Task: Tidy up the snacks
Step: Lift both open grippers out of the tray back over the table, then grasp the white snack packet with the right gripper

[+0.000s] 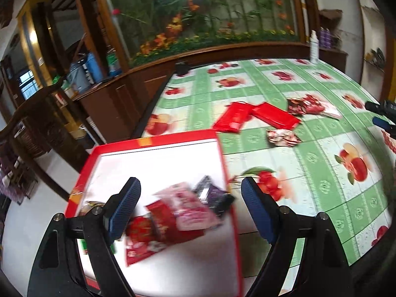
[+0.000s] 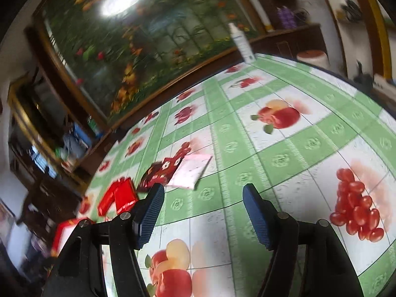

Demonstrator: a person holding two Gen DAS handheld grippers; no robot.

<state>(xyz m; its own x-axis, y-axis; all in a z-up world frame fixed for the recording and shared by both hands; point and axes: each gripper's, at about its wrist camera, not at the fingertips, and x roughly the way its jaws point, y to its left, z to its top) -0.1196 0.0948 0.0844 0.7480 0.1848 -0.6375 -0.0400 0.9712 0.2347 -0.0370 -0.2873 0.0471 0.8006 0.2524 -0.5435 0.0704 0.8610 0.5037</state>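
A red-rimmed white box (image 1: 158, 163) sits at the table's left edge and holds several snack packets (image 1: 178, 217), red, pink and dark purple. My left gripper (image 1: 190, 210) is open above the box, over those packets, holding nothing. Two red packets (image 1: 250, 118), a dark red packet (image 1: 309, 106) and a small crumpled packet (image 1: 282, 137) lie on the tablecloth beyond the box. My right gripper (image 2: 203, 212) is open and empty above the cloth. In its view a dark red packet (image 2: 163, 173) overlaps a pink-white one (image 2: 191, 172), with red packets (image 2: 118, 195) and the box corner (image 2: 64, 230) to the left.
The table has a green checked fruit-print cloth (image 2: 272, 148). A white spray bottle (image 1: 313, 47) stands at the far edge. A wooden cabinet with a flower picture (image 1: 198, 12) stands behind the table, and shelves (image 1: 81, 74) lie to the left. The right gripper tip shows at the left view's right edge (image 1: 381, 116).
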